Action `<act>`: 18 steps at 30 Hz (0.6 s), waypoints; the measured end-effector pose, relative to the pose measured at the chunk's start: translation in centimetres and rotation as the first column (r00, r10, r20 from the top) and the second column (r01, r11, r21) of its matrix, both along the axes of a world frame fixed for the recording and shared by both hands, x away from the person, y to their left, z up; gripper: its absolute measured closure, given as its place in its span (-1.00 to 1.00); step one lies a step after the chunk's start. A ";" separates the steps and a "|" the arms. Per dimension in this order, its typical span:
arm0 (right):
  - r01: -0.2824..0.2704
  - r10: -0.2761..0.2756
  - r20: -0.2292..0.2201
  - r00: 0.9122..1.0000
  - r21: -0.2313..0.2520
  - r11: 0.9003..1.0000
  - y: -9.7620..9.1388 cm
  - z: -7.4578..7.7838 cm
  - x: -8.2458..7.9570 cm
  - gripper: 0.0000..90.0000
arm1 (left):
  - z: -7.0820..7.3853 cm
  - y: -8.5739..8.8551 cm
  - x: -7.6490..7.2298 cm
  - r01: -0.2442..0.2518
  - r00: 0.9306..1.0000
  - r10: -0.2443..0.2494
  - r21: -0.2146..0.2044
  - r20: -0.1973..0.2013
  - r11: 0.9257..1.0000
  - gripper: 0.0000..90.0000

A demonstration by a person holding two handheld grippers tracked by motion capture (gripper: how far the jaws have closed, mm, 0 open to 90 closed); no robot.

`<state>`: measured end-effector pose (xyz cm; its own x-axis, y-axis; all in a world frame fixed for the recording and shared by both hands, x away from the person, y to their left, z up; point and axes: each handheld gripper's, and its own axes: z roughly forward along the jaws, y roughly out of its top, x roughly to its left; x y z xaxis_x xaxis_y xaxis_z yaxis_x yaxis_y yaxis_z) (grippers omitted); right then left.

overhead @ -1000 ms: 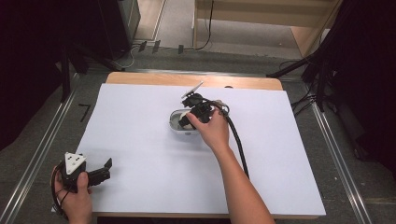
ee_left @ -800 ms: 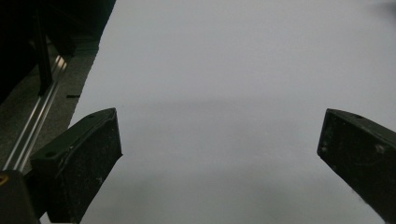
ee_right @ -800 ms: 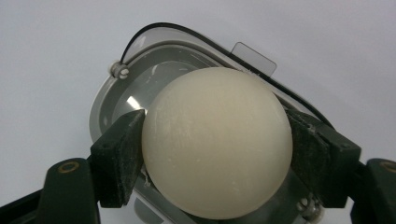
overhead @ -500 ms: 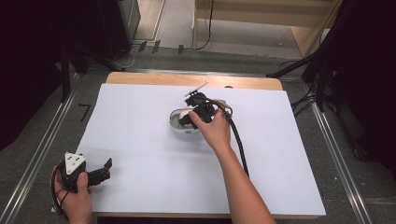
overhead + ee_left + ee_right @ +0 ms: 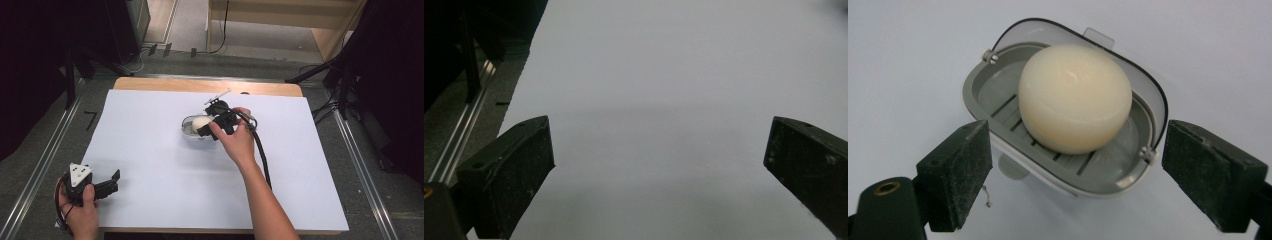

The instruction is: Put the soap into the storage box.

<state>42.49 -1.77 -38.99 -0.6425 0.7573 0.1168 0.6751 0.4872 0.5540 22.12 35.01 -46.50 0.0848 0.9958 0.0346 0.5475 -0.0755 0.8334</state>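
Centrally on the white sheet [image 5: 150, 150], a grey soap dish [image 5: 998, 100] held a cream round soap [image 5: 1075, 97], right gripper [image 5: 1073, 175] jaws just opened astride its near rim, left gripper [image 5: 112, 182] spread wide, lower left.

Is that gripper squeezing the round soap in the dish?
No, the right gripper stands open, its pads clear of the soap.

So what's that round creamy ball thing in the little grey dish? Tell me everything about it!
The round cream-white soap bar looks smooth and glossy, like a flattened ball. It sits on the slatted floor of the oval grey plastic soap dish, whose clear hinged lid stands open behind it. The right gripper is open just in front, its pads not touching the soap.
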 end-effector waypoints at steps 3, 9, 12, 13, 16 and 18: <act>0.003 -0.003 0.005 1.000 0.004 1.000 -0.6 0.0 -0.5 -0.71 | 0.0 0.0 0.0 -0.004 1.000 0.004 -0.001 0.001 1.000 -1.00; 0.021 -0.021 0.014 1.000 0.011 1.000 -2.1 0.1 -1.3 -0.72 | 0.0 0.0 0.0 0.000 1.000 0.000 0.001 0.000 1.000 -1.00; 0.024 -0.025 0.020 0.999 0.016 1.000 -2.9 0.0 -1.7 -0.72 | 0.0 0.0 0.0 -0.003 1.000 0.003 0.004 0.001 1.000 -1.00; 0.030 -0.030 0.022 0.999 0.013 0.999 -3.2 0.0 -1.8 -0.72 | 0.0 0.0 0.0 -0.001 1.000 0.001 0.004 0.001 1.000 -1.00; 0.044 -0.045 0.026 0.999 0.015 0.999 -4.0 -0.1 -2.2 -0.77 | 0.0 -0.1 0.0 -0.001 1.000 0.001 0.003 0.004 1.000 -1.00; 0.036 -0.037 0.024 0.999 0.021 0.999 -4.6 -0.2 -2.5 -0.79 | 0.0 -0.1 0.0 -0.001 1.000 0.001 0.003 0.004 1.000 -1.00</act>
